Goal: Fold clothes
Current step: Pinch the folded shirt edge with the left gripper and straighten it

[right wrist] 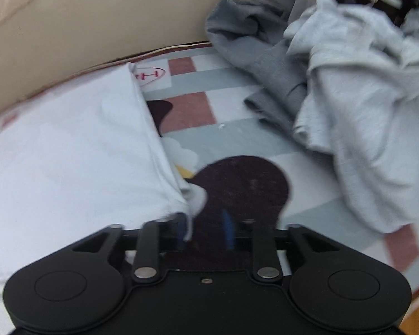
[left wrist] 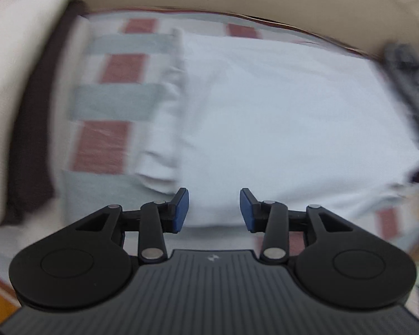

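A pale blue-white garment (left wrist: 279,111) lies spread flat on the checked sheet (left wrist: 109,145), with a folded edge along its left side. My left gripper (left wrist: 213,209) hovers over the garment's near hem, its blue pads (left wrist: 181,209) well apart and nothing between them. In the right wrist view the same garment (right wrist: 69,153) fills the left half. Its right corner (right wrist: 194,195) curls up beside the left finger of my right gripper (right wrist: 204,230). That gripper's jaws stand apart over a dark print on the sheet (right wrist: 245,184), and the pads do not press on the cloth.
A heap of light grey clothes (right wrist: 363,97) and a darker grey one (right wrist: 259,42) lies to the right. A beige padded wall (right wrist: 97,22) runs along the far edge. A cream cushion with a dark brown side (left wrist: 19,83) sits at the left.
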{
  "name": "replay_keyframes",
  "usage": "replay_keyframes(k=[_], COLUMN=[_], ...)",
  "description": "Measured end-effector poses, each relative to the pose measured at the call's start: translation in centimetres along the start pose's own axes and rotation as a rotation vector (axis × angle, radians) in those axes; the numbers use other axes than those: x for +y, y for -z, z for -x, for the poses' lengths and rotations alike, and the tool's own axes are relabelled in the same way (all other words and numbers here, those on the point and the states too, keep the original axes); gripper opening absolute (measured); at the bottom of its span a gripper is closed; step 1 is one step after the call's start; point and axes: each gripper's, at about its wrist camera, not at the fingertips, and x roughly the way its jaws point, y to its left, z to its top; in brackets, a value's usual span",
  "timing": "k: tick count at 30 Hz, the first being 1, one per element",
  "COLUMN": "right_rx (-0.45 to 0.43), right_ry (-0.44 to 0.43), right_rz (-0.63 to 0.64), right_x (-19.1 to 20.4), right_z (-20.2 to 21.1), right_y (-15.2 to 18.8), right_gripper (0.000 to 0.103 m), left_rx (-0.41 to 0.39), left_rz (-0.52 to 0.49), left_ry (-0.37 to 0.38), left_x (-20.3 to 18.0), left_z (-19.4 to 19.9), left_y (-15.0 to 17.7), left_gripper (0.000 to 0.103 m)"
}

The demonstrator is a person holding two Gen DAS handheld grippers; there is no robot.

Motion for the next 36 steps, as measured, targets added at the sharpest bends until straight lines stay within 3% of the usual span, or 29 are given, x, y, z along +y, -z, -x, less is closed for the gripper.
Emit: replay_keyframes(k=[3,5,8,11,13,16,19,23,26,30,34,36], right_rx=[0.01,0.006,0.042,0.079,0.11,0.137,0.1,0.009,-0.023,0.092,0.113,0.117], right_ry=[0.027,-0.03,-0.241,-0.455,-0.531,-0.524,-0.478,-0.557,-0.604,-0.634,-0.514,-0.468], right_rz=[-0.035,-0.122,-0.268,-0.414,-0.491,-0.418,-0.294,-0.319,-0.321,-0.239,-0.087,-0.026], right_x=[-0.1,-0.8,-0.7,-0.5,1.1,5.0,7.9,7.4,7.3,10.0,13.6,14.8], right_z=[1.9,3.0,2.9,2.8,1.7,0.8,1.3,2.8,3.4,1.8,1.6,1.7], right_y=[0.4,0.8,1.8,2.8,4.0,4.9,4.8,4.5,4.3,5.0,6.2,6.7], right_gripper=[0.041,0.041,0.042,0.045,0.047,0.048,0.05,0.053,0.055,0.055,0.055,0.055], left_rx=[0.025,0.039,0.05,0.072,0.077,0.066,0.025,0.001,0.019,-0.012,-0.034,-0.026], left_rz=[0.028,0.078,0.143,0.194,0.251,0.287,0.275,0.249,0.226,0.157,0.208,0.24], left_ry=[0.03,0.012,0.004,0.085,0.151,0.196,0.174,0.137,0.155,0.09,0.083,0.099], left_x=[0.4,1.1,2.1,2.7,3.5,4.1,4.2,4.3,3.7,2.9,3.8,4.2], left_z=[-0.1,-0.6,-1.2,-2.0,-2.4,-2.5,-1.6,-0.1,0.0,0.2,0.1,-0.2], left_y=[0.3,0.4,0.6,0.8,0.9,1.1,1.2,1.3,1.3,1.3,1.1,0.9], left_gripper=[0.039,0.039,0.042,0.043,0.04,0.01,0.004,0.004,0.004,0.008,0.026,0.027])
